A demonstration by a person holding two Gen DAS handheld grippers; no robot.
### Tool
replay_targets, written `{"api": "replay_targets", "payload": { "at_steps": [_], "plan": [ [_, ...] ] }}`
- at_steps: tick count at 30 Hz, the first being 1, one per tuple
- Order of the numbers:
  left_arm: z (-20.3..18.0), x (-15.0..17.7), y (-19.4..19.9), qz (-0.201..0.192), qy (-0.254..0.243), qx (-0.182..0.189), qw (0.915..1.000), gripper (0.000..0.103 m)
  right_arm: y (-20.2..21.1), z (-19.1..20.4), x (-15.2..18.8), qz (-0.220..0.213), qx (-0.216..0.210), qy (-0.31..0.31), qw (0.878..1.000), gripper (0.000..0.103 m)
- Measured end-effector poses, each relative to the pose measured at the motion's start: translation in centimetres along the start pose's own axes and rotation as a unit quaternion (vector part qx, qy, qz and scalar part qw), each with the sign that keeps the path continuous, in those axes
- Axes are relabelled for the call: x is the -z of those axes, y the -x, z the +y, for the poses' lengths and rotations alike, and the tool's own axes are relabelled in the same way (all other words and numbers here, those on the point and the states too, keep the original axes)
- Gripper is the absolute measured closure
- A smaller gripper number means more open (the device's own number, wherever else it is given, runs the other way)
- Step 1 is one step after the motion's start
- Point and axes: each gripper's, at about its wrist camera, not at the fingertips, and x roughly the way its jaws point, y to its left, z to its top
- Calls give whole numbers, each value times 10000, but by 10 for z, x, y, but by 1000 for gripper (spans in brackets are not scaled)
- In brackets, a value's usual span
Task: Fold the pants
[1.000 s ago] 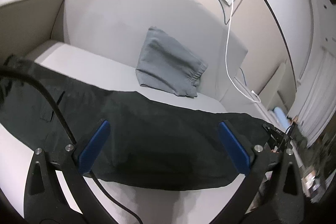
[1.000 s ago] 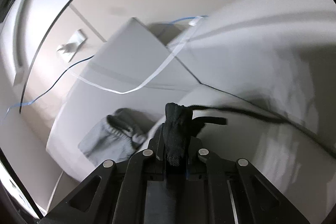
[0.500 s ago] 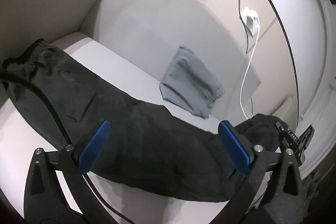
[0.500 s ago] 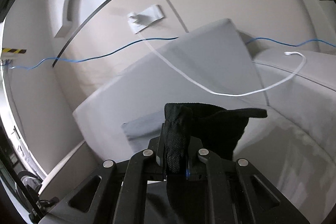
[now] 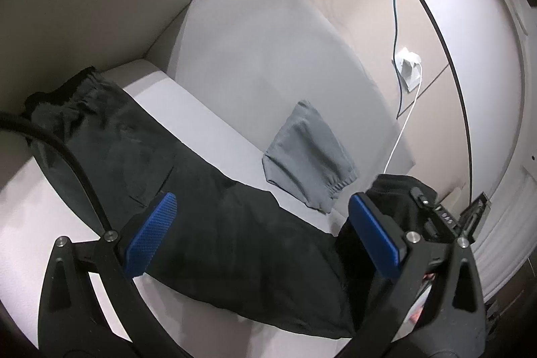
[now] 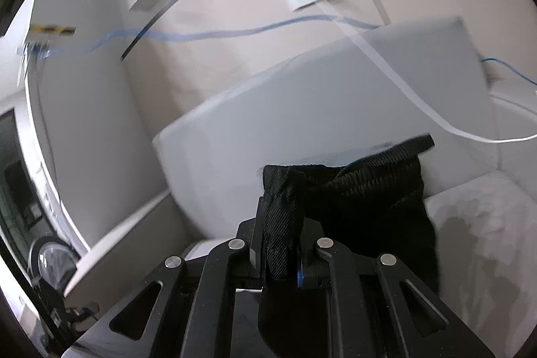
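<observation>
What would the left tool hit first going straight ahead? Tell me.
Most likely the black pants: the open left tool points slightly down at the leg stretched across the sofa seat. Depth is unclear, so it might clear them and reach the back cushion.

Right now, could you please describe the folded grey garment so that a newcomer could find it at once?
Start at the pale sofa seat, beside the big upright cushion. The grey garment lies there, folded small, with a gathered elastic edge. Unlike the long black pants stretched across the seat, it is compact and light grey.
</observation>
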Motion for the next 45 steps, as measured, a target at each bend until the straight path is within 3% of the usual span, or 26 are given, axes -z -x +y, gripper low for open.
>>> {"api": "replay_targets", "payload": {
  "at_steps": [7,13,28,32,40,45],
  "plan": [
    [7,-3,-3,50,72,-54,9999,1,-63,67,64,721,-340,714,9943,92],
    [9,-3,-8,145,23,-106,9998,1,-82,81,115,1154,-437,1032,9870,92],
    [11,-1,-15,285,37,-194,9994,1,-83,98,161,1467,-474,1835,9709,92],
    [14,0,-18,341,94,-214,9991,1,-83,110,183,1661,-415,2356,9566,92],
    [14,0,-19,356,85,-225,9991,1,-98,121,234,2444,-105,3219,9146,92],
    [20,3,-28,569,134,-251,9980,1,-103,120,247,2701,-9,3369,9020,85]
  ]
}}
